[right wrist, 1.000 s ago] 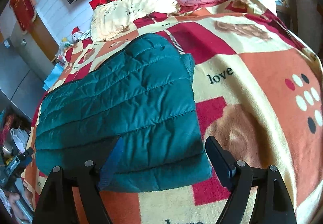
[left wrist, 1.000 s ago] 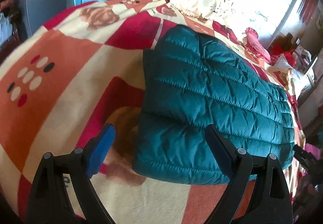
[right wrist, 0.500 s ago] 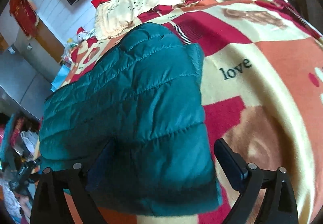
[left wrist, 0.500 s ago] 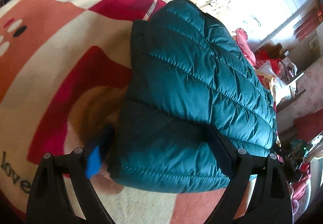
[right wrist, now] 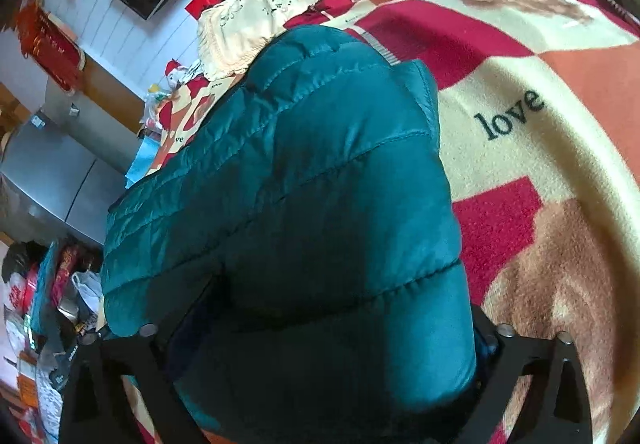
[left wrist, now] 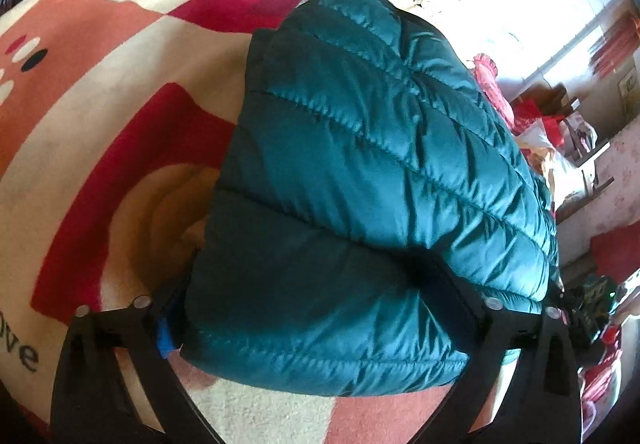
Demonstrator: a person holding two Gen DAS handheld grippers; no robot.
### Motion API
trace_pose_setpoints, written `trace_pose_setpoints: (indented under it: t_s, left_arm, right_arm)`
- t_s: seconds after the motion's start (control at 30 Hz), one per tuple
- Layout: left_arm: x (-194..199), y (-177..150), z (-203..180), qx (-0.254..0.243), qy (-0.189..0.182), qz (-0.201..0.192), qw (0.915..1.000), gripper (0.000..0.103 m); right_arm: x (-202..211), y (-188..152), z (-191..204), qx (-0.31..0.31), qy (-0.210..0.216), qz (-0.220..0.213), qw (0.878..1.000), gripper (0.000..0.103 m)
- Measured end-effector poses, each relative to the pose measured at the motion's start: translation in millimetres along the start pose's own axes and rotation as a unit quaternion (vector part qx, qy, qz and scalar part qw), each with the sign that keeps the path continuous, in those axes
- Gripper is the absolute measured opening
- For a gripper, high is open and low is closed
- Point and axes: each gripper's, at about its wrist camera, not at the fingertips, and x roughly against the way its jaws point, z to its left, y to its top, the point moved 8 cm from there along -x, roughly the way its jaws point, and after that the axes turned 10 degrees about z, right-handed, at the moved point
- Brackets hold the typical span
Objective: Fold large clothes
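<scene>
Left wrist view: the folded teal quilted puffer jacket (left wrist: 352,180), glossy with stitched ribs, lies on a fleecy red, orange and cream checked blanket (left wrist: 100,92). The left gripper (left wrist: 320,308) stands wide, straddling the near hem.

Right wrist view: the right gripper (right wrist: 320,340) is spread fully, the jacket's padded corner between its black fingers (right wrist: 516,368).

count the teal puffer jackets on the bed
1: a folded teal puffer jacket lies on the patterned blanket, its near edge between both wrist cameras' fingers. Others may be hidden outside view.
</scene>
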Motion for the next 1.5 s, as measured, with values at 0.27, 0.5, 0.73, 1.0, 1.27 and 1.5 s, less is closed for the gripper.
trace_pose_setpoints:
  t_s: [0.27, 0.5, 0.73, 1.0, 1.27, 1.5]
  left_arm:
    - [25.9, -7.7, -8.9, -0.024, 0.016, -0.017, 0.9994, 0.058]
    - [67.3, -38.7, -8.5, -0.051, 0.007, -0.002, 0.9987, 0.052]
    - [107.1, -110.3, 7.0, -0.087, 0.005, 0.029, 0.9958, 0.052]
    - [103.8, -146.2, 33.3, -0.057, 0.030, 0.032, 0.9974, 0.063]
    - [148.3, -149.6, 32.7, -0.039, 0.057, -0.018, 0.9974, 0.066]
    - [170.7, -144.3, 2.1, -0.084, 0.095, -0.078, 0.9888, 0.066]
  right_arm:
    - [33.8, -11.6, 23.2, 0.009, 0.000, -0.016, 1.000, 0.051]
    - [68.1, -42.0, 43.7, 0.030, 0.028, -0.003, 0.999, 0.047]
    - [101.8, -104.4, 52.9, 0.039, 0.045, 0.027, 0.998, 0.046]
    - [93.0, -156.4, 5.0, -0.024, -0.019, 0.059, 0.998, 0.061]
    - [130.7, -154.4, -4.4, -0.064, -0.033, 0.013, 0.997, 0.069]
    - [164.4, -146.9, 54.6, 0.027, -0.056, -0.043, 0.997, 0.069]
